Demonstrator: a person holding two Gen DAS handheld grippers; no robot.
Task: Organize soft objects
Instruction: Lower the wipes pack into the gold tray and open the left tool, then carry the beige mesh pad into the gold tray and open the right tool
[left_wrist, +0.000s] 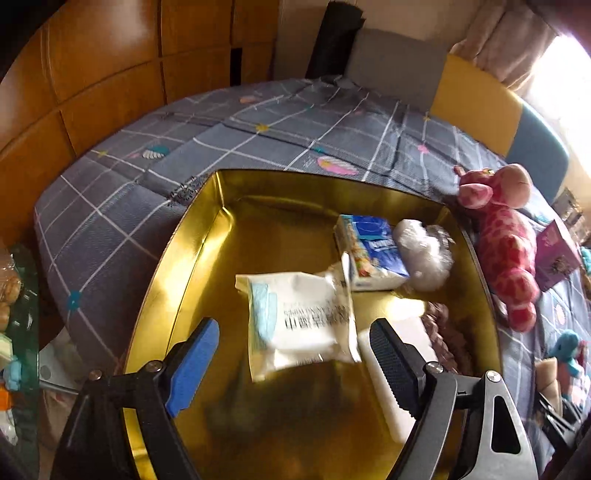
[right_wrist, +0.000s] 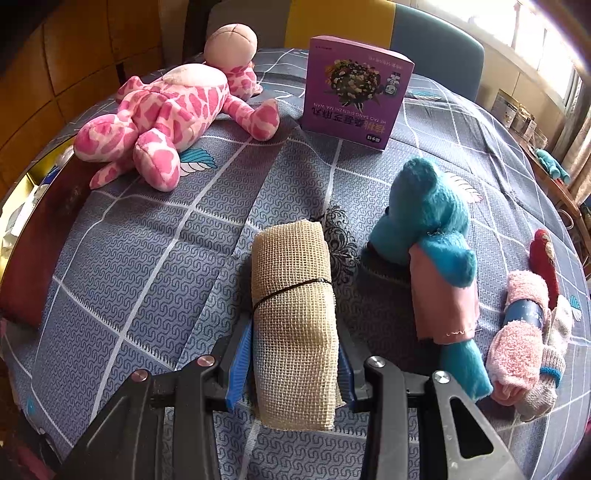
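Note:
My left gripper (left_wrist: 291, 354) is open above a gold tin tray (left_wrist: 192, 258) on the bed. A white mask packet (left_wrist: 299, 321) lies blurred between and beyond the fingers, free of them. The tray also holds a blue tissue pack (left_wrist: 373, 251), a clear plastic bundle (left_wrist: 424, 254), a white block (left_wrist: 391, 373) and a brown knit piece (left_wrist: 447, 332). My right gripper (right_wrist: 295, 354) is shut on a beige mesh roll (right_wrist: 295, 317) tied with a black band, low over the bedspread. A pink giraffe plush (right_wrist: 166, 114) lies far left; a blue plush (right_wrist: 432, 229) lies right.
A purple box (right_wrist: 356, 92) stands upright behind the roll. Pink and beige socks (right_wrist: 524, 343) lie at the right. The tray's edge (right_wrist: 22, 192) shows at far left in the right wrist view. Wooden wardrobe panels (left_wrist: 92, 74) and a headboard (left_wrist: 476, 103) border the bed.

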